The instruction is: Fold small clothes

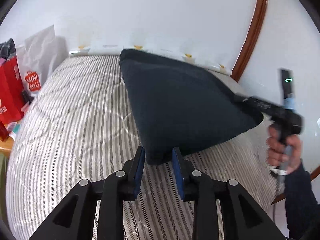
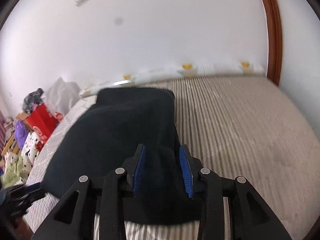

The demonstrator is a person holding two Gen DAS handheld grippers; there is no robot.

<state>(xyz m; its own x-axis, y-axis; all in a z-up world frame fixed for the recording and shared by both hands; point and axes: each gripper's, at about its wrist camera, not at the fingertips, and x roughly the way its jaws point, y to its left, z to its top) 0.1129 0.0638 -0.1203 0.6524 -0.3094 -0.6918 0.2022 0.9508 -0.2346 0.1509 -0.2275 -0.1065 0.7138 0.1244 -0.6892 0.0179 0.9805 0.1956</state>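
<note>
Garment: a dark navy cloth, lying spread over the striped bedcover, its far end toward the white wall. In the right wrist view the same cloth runs lengthwise away from the camera, with its near part bunched up between the fingers.

Left gripper: the left gripper has the cloth's near corner sitting between its two blue pads. The pads stand a little apart, the corner fills the gap at their tips, and they look to be pinching it (the fabric lifts off the bedcover just there).

Right gripper: the right gripper straddles a thick fold of the cloth, blue pads on either side, fabric filling the space between them and spilling below the jaws. It appears clamped on that fold. From the left wrist view it shows as a blurred black shape at the cloth's right-hand corner, held by a hand in a dark sleeve.

Cloth relative to the claws: both hold its near edge, one at each corner, and the rest stretches away from them over the bed.

Surroundings: a red carton and a white shopping bag stand left of the bed; a brown wooden frame curves up the wall at right.
</note>
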